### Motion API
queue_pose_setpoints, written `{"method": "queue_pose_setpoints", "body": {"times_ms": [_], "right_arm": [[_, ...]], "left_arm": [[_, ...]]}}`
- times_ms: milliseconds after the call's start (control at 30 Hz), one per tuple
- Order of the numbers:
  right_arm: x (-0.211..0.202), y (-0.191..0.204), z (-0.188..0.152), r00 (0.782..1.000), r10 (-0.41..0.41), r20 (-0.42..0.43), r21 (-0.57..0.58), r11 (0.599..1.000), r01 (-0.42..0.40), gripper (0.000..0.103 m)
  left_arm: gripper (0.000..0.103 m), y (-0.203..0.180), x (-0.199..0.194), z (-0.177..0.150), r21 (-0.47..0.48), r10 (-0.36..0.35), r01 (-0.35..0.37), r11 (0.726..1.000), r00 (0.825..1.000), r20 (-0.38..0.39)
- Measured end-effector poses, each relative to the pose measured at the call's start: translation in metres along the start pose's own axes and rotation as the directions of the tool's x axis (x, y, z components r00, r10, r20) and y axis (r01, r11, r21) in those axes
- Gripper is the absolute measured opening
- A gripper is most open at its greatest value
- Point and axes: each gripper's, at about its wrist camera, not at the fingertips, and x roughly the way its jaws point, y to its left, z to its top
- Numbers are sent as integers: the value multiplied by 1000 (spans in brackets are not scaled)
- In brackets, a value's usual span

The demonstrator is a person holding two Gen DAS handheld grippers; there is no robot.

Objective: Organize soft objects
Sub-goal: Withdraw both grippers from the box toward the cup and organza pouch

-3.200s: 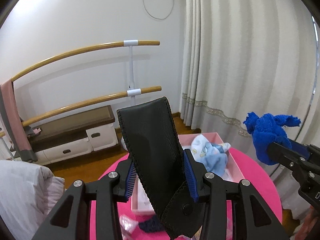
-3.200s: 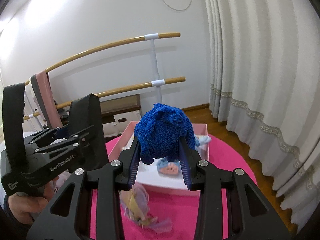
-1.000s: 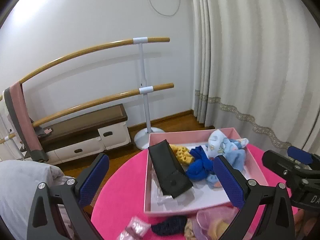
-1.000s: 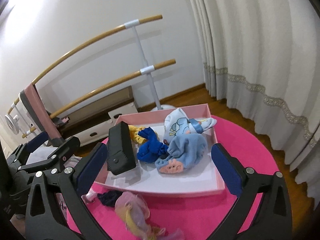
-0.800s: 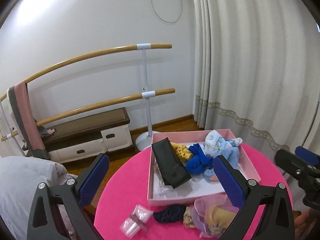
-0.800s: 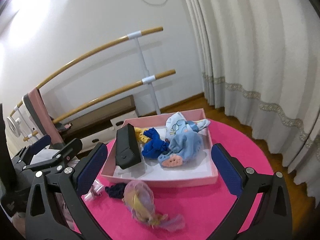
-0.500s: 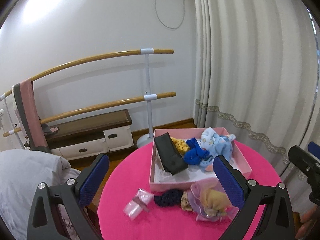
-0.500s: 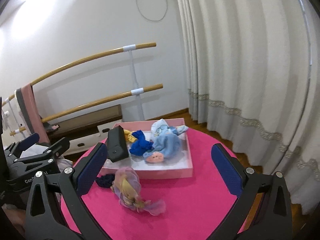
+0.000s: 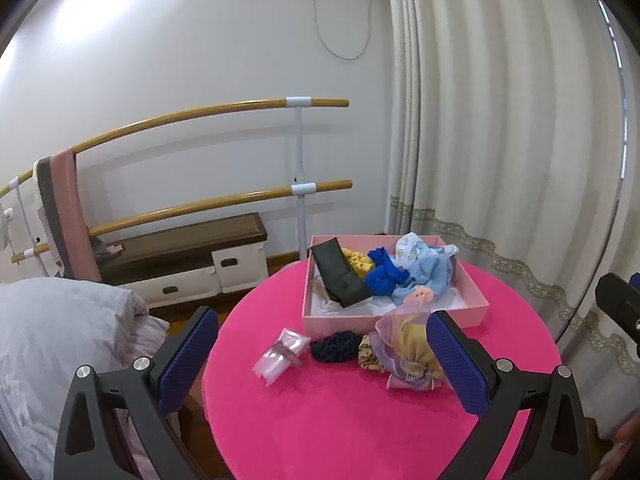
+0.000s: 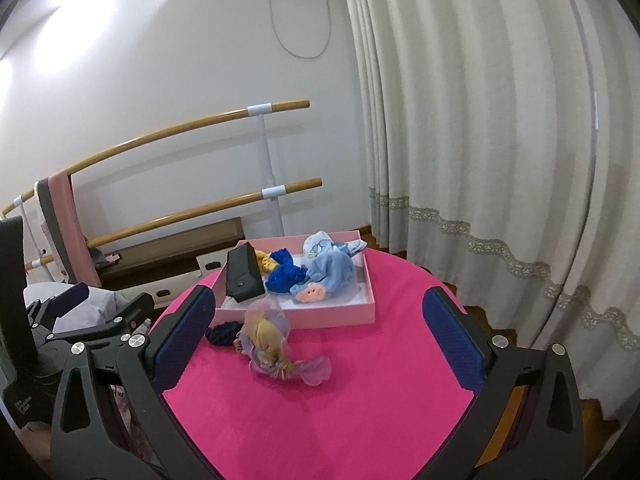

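A pink box (image 9: pixel 472 304) (image 10: pixel 332 315) on the round pink table (image 9: pixel 340 412) (image 10: pixel 360 380) holds a black leather pouch (image 9: pixel 340 276) (image 10: pixel 243 276), a blue knit item (image 9: pixel 386 276) (image 10: pixel 285 274), a yellow item (image 9: pixel 356 262) and light blue baby clothes (image 9: pixel 430 268) (image 10: pixel 334 270). In front of the box lie a purple-and-yellow gauzy item (image 9: pixel 404 350) (image 10: pixel 266 340), a dark navy knit piece (image 9: pixel 334 346) (image 10: pixel 222 334) and a clear plastic bag (image 9: pixel 282 354). My left gripper (image 9: pixel 322 364) and right gripper (image 10: pixel 318 340) are both open and empty, held back above the near table.
A ballet barre (image 9: pixel 224 110) with a pink cloth (image 9: pixel 66 216) stands at the wall over a low bench (image 9: pixel 180 256). White curtains (image 9: pixel 500 140) hang at the right. Grey bedding (image 9: pixel 52 340) lies left of the table.
Both grippers let go of the black pouch and the blue knit item into the box, opened, and pulled back and up from the table.
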Motion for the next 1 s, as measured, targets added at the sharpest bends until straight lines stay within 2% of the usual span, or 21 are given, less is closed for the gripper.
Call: {"method": "queue_pose_setpoints", "body": {"times_ms": [200,467,1000], "right_arm": [[-12,6,-6,1000,-15,12,-23,1000,16,103],[-19,5,-10,1000,-26,10,-30,999,26,103],[-26,5,-10,999,-29,13,-34,999,30,103]], "left_arm": [[103,5,-27,-7,-10,24,-24,1000,1000,11],[103,9,-48,-9,-17,12,-12,1000,1000,13],[103,10,-52,-10,-26,6,-5,1000,1000,28]]}}
